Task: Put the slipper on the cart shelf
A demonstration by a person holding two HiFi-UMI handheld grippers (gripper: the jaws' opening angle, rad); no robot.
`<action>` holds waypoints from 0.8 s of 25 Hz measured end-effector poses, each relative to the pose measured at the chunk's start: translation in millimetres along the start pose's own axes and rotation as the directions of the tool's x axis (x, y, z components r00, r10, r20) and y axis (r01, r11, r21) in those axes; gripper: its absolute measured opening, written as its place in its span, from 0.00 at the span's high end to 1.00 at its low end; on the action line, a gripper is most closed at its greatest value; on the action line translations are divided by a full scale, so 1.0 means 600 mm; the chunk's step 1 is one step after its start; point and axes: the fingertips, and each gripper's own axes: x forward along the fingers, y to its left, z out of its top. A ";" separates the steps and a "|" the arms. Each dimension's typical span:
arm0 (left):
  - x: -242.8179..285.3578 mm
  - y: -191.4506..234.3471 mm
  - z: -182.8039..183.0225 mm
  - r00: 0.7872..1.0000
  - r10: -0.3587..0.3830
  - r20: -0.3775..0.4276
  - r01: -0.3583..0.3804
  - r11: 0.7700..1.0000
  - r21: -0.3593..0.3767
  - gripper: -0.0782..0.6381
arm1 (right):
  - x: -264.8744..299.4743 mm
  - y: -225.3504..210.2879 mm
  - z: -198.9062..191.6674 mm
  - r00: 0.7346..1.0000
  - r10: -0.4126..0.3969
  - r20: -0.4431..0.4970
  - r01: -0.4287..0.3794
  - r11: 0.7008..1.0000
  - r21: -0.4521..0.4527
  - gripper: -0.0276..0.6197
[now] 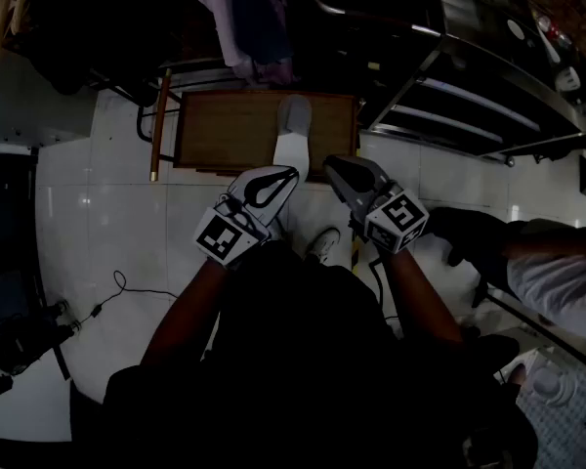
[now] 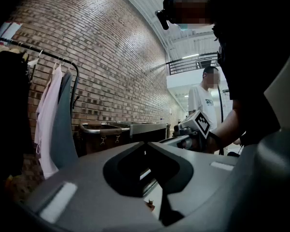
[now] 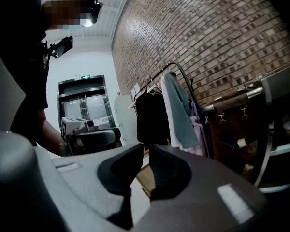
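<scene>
Floor cable (image 1: 117, 286): lies loose on the white tiles at far left, well apart from the work.
Brown platform (image 1: 220, 130): low and flat, straight ahead of the person. It is likely the cart's bottom shelf, though I cannot be sure.
Left claw (image 1: 291, 174): tips pressed together with nothing between them, pointed at the platform's near edge. It hovers free, which fits either a finished placement or a grasp not begun.
Slipper (image 1: 293, 130): lies lengthwise on the brown platform near its middle, grey at the far end and white at the near end. It is just beyond both claws and touched by neither.
Right claw (image 1: 328, 162): closed to a bare slit and empty, held beside the left one.
Metal cart (image 1: 488, 91): tiered steel shelves at right, well apart from the slipper. If this is the shelf meant, the carry is not yet done.
Bystander (image 1: 552, 277): at far right, clear of the path.
</scene>
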 end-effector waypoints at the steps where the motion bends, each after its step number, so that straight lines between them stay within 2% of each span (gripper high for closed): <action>1: 0.000 0.006 -0.002 1.000 -0.002 0.001 0.002 1.000 -0.002 0.87 | 0.007 -0.004 -0.006 1.000 -0.003 -0.011 0.003 1.000 0.006 0.91; 6: 0.000 0.055 -0.019 1.000 -0.011 0.000 0.011 1.000 -0.015 0.87 | 0.049 -0.031 -0.035 0.998 -0.032 -0.055 0.034 0.999 0.036 0.88; 9: 0.002 0.084 -0.026 1.000 -0.030 0.000 0.030 0.999 -0.015 0.87 | 0.079 -0.054 -0.074 0.992 -0.061 -0.107 0.074 0.990 0.124 0.83; 11: 0.005 0.101 -0.033 0.999 -0.049 -0.007 0.049 0.999 -0.017 0.87 | 0.103 -0.075 -0.111 0.985 -0.069 -0.159 0.098 0.978 0.182 0.76; 13: 0.008 0.115 -0.040 0.998 -0.069 -0.009 0.069 0.997 -0.024 0.87 | 0.122 -0.095 -0.152 0.973 -0.077 -0.216 0.128 0.964 0.233 0.72; 20: 0.017 0.159 -0.070 0.993 -0.110 -0.032 0.108 0.993 -0.054 0.87 | 0.172 -0.159 -0.318 0.905 -0.081 -0.418 0.235 0.914 0.331 0.72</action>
